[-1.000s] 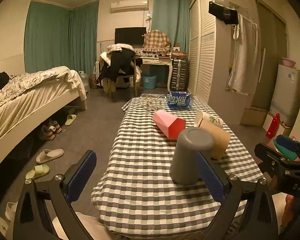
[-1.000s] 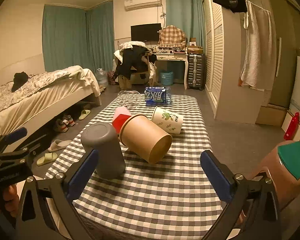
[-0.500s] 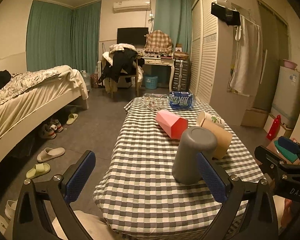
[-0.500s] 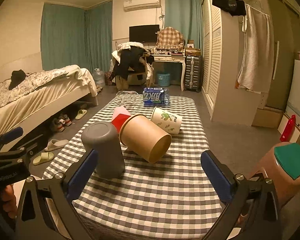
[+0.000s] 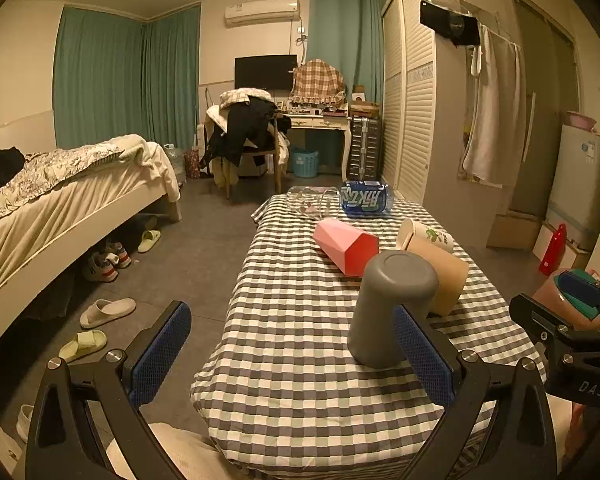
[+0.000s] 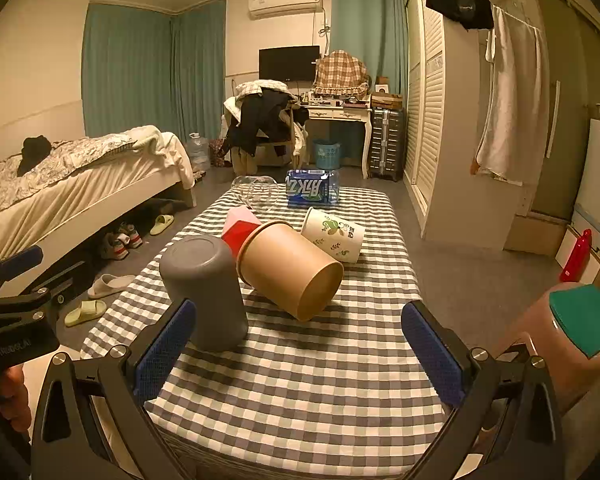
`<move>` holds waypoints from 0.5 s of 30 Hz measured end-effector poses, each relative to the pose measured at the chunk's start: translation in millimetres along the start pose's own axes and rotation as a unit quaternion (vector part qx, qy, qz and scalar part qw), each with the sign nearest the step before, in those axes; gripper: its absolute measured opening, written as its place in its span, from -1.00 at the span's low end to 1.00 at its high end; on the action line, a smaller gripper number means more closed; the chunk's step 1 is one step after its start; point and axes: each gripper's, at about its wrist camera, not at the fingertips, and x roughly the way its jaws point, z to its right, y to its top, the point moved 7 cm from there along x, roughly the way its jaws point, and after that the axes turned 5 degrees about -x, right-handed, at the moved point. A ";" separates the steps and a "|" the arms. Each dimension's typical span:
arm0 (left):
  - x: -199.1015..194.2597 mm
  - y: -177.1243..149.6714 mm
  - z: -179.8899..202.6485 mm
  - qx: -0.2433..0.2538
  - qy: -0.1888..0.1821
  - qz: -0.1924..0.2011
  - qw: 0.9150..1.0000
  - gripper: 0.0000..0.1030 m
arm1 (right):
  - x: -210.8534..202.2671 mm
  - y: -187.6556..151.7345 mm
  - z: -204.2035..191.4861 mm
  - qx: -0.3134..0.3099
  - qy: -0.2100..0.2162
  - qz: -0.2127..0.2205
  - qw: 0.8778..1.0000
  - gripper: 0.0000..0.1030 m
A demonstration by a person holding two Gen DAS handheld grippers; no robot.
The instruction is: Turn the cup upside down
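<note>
A grey cup (image 5: 388,308) stands upside down on the checked table (image 5: 300,320); it also shows in the right wrist view (image 6: 205,292). A brown paper cup (image 6: 291,270), a pink-red cup (image 5: 346,246) and a white leaf-print cup (image 6: 334,234) lie on their sides behind it. My left gripper (image 5: 291,354) is open and empty at the table's near edge, its right finger just in front of the grey cup. My right gripper (image 6: 300,354) is open and empty, low over the near end of the table.
A blue packet (image 6: 312,192) and a clear glass bowl (image 6: 257,194) lie at the table's far end. A bed (image 5: 59,200) stands left, with slippers (image 5: 105,312) on the floor. A wardrobe (image 5: 416,120) stands right. A brown bin with a green lid (image 6: 576,332) stands at the near right.
Both grippers have drawn back a little from the table and risen slightly. The cups have not moved.
</note>
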 end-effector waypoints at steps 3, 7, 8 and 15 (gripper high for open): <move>1.8 -1.5 1.1 0.001 0.001 -0.003 1.000 1.00 | 1.7 -1.3 1.0 0.001 0.000 -0.002 1.000 0.99; 3.0 -2.2 1.1 0.001 0.002 -0.005 1.000 1.00 | 4.9 -2.7 1.3 0.001 -0.001 -0.005 1.000 0.99; 3.6 -2.0 1.1 0.000 0.002 -0.006 1.000 1.00 | 5.3 -2.8 1.3 0.001 -0.001 -0.005 1.000 0.99; 7.7 -4.6 -1.1 -0.002 0.003 -0.011 1.000 1.00 | 6.7 -4.1 -0.4 0.000 0.000 -0.009 1.000 0.99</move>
